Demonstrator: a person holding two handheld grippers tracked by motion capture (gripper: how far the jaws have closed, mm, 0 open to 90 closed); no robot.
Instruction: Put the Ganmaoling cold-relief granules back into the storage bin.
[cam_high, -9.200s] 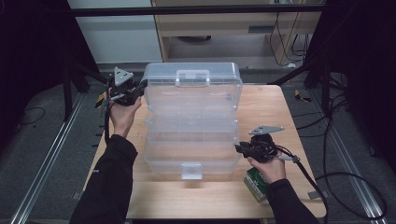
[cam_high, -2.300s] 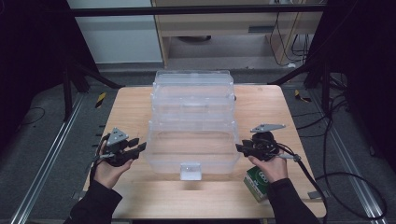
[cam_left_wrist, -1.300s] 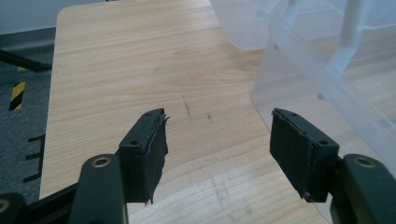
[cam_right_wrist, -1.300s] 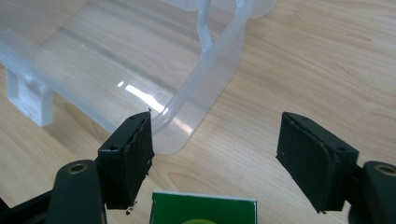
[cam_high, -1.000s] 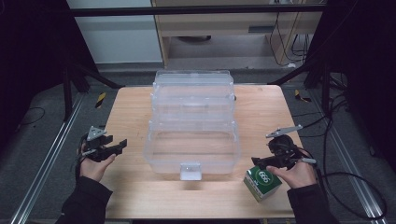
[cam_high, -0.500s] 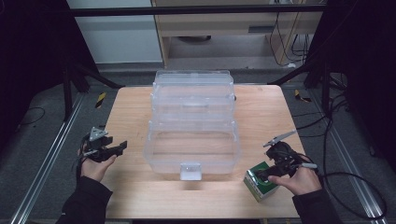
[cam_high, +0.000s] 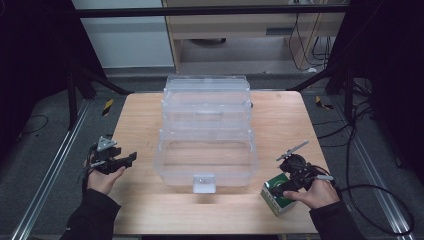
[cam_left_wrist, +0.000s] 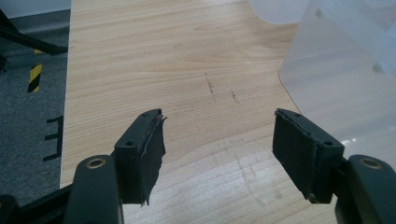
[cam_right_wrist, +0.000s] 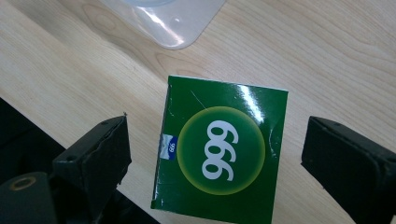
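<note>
Currently, going left to right. Your left gripper (cam_high: 116, 161) sits just off the table's (cam_high: 280, 115) left edge, held level and pointed toward the storage box. Its jaws stand wide with nothing between them; the left gripper view shows bare wood under the pads (cam_left_wrist: 140, 156) and one clear corner of the box (cam_left_wrist: 345, 79) off to the side. It looks parked, not working.

Centre: the clear plastic storage box (cam_high: 206, 135) stands open, lid tipped back toward the far side, near compartment apparently empty, white latch (cam_high: 203, 183) facing you.

Right: your right gripper (cam_high: 286, 187) hovers over the green carton marked "999" (cam_high: 277, 196), which lies flat near the table's front right corner, just beside the open box but not touching it. Those jaws have just been opening and now stand wide. In the right gripper view the carton (cam_right_wrist: 219, 154) lies between the pads (cam_right_wrist: 100, 149) with a gap on each side, so no grip yet.

Step in hand, by my reading: lining up to pick the carton, probably for loading into the box.

Next move calls for you to lower until the pads flank the carton's side faces, square the jaws to its edges, then close. The glossy card may slip or dent, so squeeze gently.
</note>
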